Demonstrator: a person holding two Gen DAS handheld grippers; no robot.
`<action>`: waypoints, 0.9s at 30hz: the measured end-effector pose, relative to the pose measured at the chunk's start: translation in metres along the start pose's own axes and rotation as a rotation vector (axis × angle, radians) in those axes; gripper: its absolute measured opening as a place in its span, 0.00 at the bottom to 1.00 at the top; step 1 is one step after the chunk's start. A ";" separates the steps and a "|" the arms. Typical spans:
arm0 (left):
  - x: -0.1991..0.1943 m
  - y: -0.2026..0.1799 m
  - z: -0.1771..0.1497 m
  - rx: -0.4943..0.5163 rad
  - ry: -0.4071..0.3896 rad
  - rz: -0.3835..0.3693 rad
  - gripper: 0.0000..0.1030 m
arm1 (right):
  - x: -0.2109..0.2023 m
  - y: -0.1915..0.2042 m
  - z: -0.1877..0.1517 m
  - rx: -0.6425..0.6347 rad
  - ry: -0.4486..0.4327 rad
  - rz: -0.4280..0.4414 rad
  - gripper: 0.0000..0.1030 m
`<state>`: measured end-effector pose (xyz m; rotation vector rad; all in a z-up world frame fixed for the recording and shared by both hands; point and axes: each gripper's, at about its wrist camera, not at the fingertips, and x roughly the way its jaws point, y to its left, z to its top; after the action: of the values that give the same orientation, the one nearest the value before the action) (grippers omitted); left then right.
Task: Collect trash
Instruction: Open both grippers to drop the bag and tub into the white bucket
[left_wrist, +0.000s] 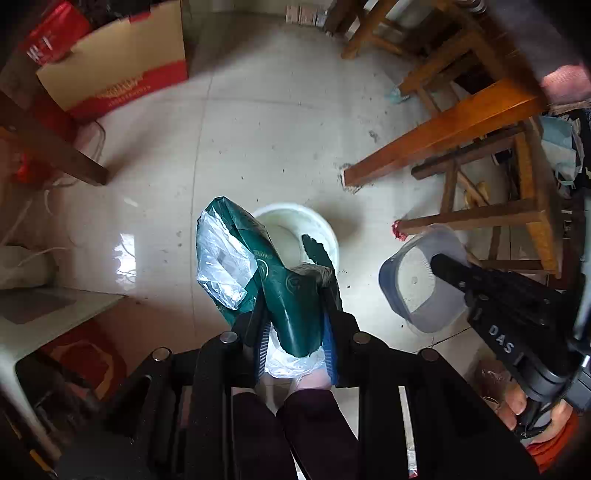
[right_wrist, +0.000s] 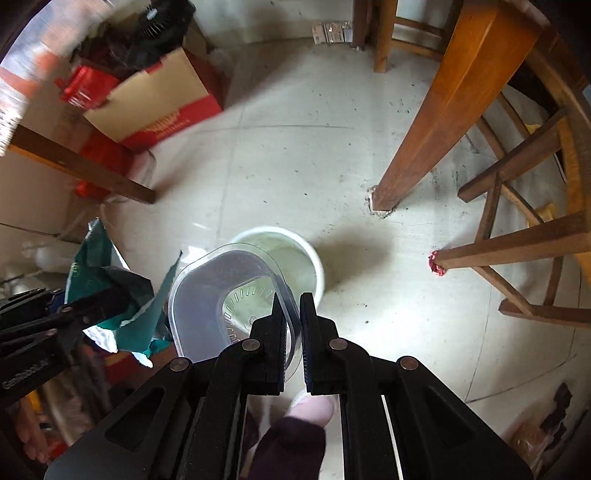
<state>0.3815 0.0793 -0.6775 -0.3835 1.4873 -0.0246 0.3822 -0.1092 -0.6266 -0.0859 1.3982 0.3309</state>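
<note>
**Ana:** While both grippers point down at the floor, where does the trash sit?

**Ben:** The left gripper (left_wrist: 295, 295) has its fingers pinched on a crumpled green wrapper (left_wrist: 284, 295), with a clear plastic bag (left_wrist: 221, 266) bunched against its left side. That bundle hangs over the white bin (left_wrist: 328, 236) on the tiled floor (left_wrist: 258, 129). The right gripper (right_wrist: 293, 325) has its fingers pressed together on the near wall of a clear plastic container (right_wrist: 221, 291), which overlaps the bin's near-left rim in the right wrist view.

**Ana:** How would those things handle?

**Ben:** The wrapper and bag look light, soft and limp; they would likely fold and slide, so a hold across the bunched middle, as now, seems safer than one on a loose corner. The container looks thin, light and springy. Its smooth wall could slip or flex, so the grip on the rim edge seems sensible, with one finger inside and one outside.

**Ana:** Anything close by to mind?

**Ben:** A wooden table leg (right_wrist: 436, 122) stands to the far right of the bin, stools (right_wrist: 524, 240) further right, and a cardboard box (right_wrist: 162, 99) on the far left. All are apart from the bin.
</note>
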 end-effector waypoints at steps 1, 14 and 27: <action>0.017 0.003 0.001 -0.012 0.016 -0.008 0.24 | 0.007 -0.002 0.000 0.003 -0.003 -0.006 0.06; 0.104 0.031 0.006 -0.160 0.086 -0.121 0.56 | 0.038 -0.009 -0.005 0.069 -0.013 -0.002 0.06; 0.014 0.029 -0.007 -0.039 -0.041 0.069 0.56 | 0.013 0.013 0.009 0.102 0.000 0.111 0.56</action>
<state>0.3697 0.1016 -0.6987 -0.3621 1.4617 0.0669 0.3890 -0.0920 -0.6361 0.0754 1.4206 0.3508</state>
